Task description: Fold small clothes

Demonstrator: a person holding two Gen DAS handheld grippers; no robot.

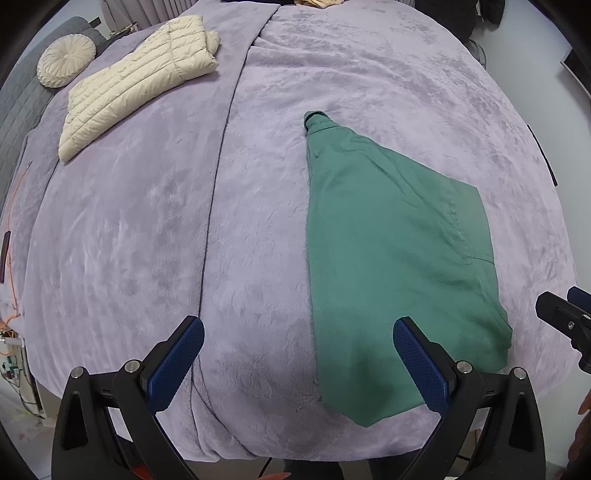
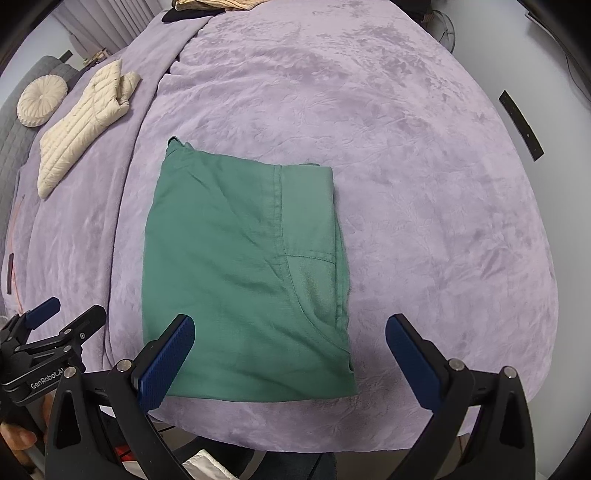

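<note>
"GenRobot.A…" on left gripper (image 2: 66,325) body

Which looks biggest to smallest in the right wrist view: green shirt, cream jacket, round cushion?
1. Green shirt, though it lies nearest the camera.
2. Cream jacket.
3. Round cushion, farthest back.

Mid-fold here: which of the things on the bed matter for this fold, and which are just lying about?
In play: green shirt, left gripper, right gripper, both open.

Lying about: cream jacket, round cushion, clothes at far edge.
</note>
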